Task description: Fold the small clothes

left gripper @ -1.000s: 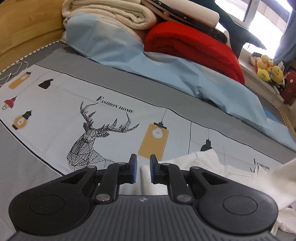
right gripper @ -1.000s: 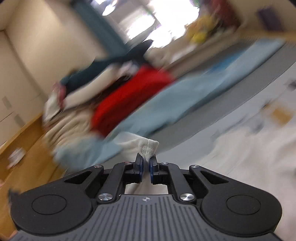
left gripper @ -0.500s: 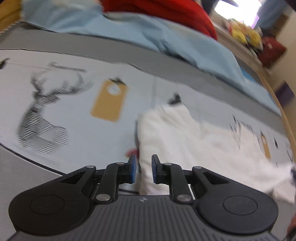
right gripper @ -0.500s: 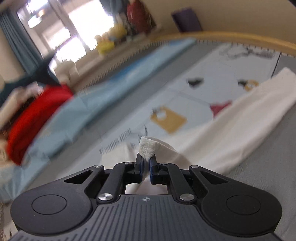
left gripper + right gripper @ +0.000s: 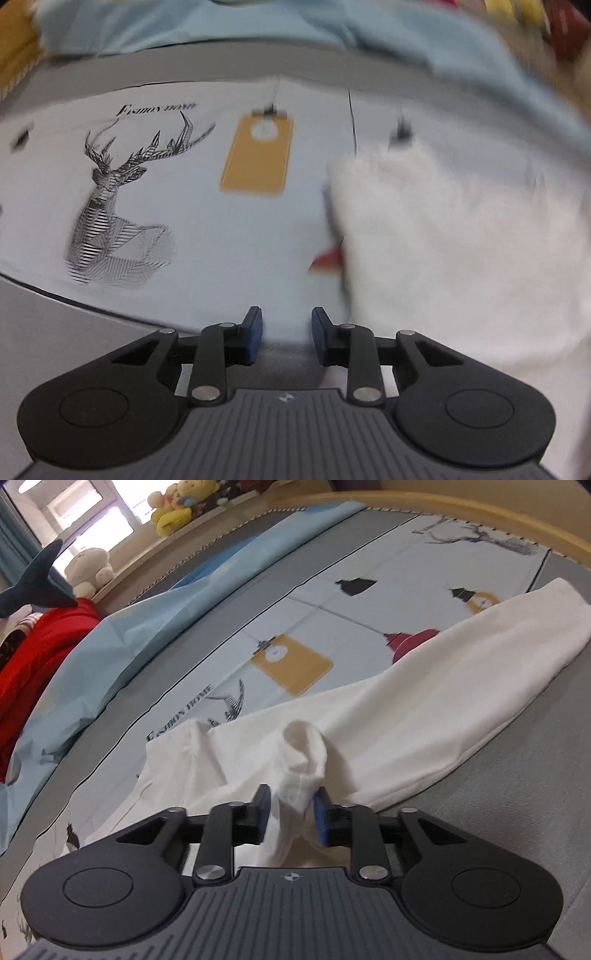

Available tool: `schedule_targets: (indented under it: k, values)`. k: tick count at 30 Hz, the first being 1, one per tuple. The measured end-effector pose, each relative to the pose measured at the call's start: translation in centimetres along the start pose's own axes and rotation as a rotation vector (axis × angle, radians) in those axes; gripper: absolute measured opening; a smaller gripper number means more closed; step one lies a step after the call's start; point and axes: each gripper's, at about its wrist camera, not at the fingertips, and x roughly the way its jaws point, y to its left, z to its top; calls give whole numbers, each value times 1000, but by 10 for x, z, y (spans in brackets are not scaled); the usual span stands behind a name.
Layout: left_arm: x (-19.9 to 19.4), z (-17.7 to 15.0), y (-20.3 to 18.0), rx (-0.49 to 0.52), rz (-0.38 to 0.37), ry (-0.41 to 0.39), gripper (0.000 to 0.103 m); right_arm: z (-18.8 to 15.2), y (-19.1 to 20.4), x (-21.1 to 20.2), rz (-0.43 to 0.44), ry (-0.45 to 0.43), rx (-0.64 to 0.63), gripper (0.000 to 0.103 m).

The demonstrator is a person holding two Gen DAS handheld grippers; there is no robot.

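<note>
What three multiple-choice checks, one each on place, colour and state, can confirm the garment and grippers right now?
1. Where does the white garment lie?
A. On the printed bedspread
B. On the red blanket
C. On the window ledge

2. What colour is the lamp print beside the deer print?
A. Green
B. Mustard yellow
C. Purple

3. What is between the right gripper pads?
A. Nothing
B. A plush toy
C. A bunched fold of white cloth

Answers: 1 A, the garment is spread across the printed cover. 2 B, the rectangular lamp is mustard yellow. 3 C, a ribbed white fold stands between the pads as the jaws are opening; the left gripper, also opening, holds nothing.
</note>
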Motion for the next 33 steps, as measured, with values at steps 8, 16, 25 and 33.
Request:
schedule_targets:
  k: [8, 16, 25, 33]
  values:
    - [20, 19, -15, -97, -154, -83, 33, -4, 1, 8, 7, 43, 20, 28]
    - [35, 33, -23, -94, -139, -102, 32, -6, 6, 12, 11, 56, -7, 28]
    - [11, 42, -16, -33, -72, -226, 5, -4, 15, 7, 91, 21, -30, 7]
    - [-6, 46, 1, -103, -41, -175, 8, 0, 3, 15, -48, 42, -12, 14]
